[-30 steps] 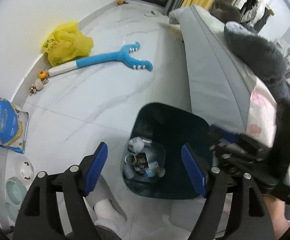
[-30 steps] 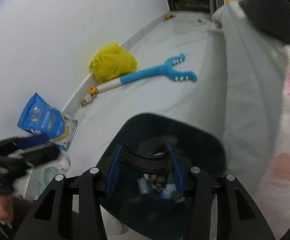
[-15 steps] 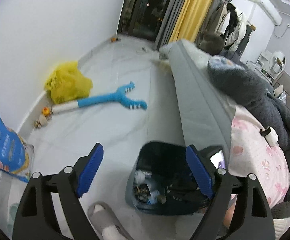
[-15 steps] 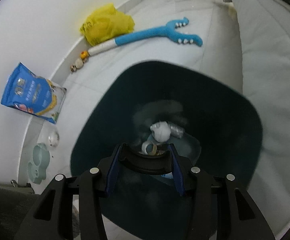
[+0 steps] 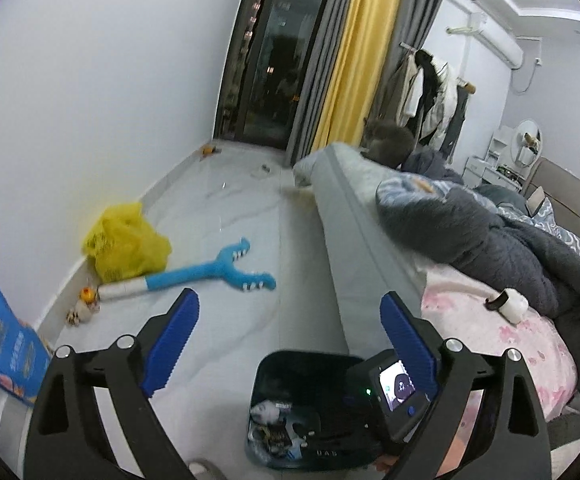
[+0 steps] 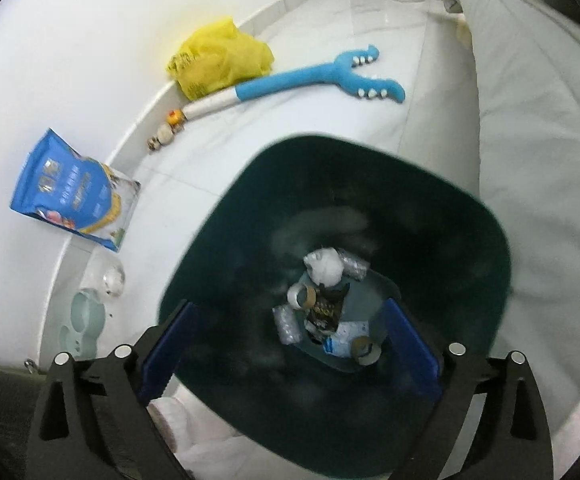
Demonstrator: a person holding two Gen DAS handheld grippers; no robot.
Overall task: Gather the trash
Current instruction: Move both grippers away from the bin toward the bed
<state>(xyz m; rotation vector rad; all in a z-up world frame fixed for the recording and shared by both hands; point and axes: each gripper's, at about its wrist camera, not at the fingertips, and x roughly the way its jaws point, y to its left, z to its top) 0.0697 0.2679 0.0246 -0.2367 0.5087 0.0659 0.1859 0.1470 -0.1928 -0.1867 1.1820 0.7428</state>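
I am making out only the letters "UAS" on the black body of the right gripper (image 5: 332, 453) in my left wrist view, while the print on the blue bag (image 6: 75, 192) and yellow bag (image 6: 218, 60) is staying too blurred to read.

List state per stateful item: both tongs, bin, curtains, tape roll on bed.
left tongs: open, empty
right tongs: open, empty, over the bin
trash bin: unlidded, trash at the bottom
yellow curtain: drawn aside, dark glass exposed
tape roll: lying on the pink bedding
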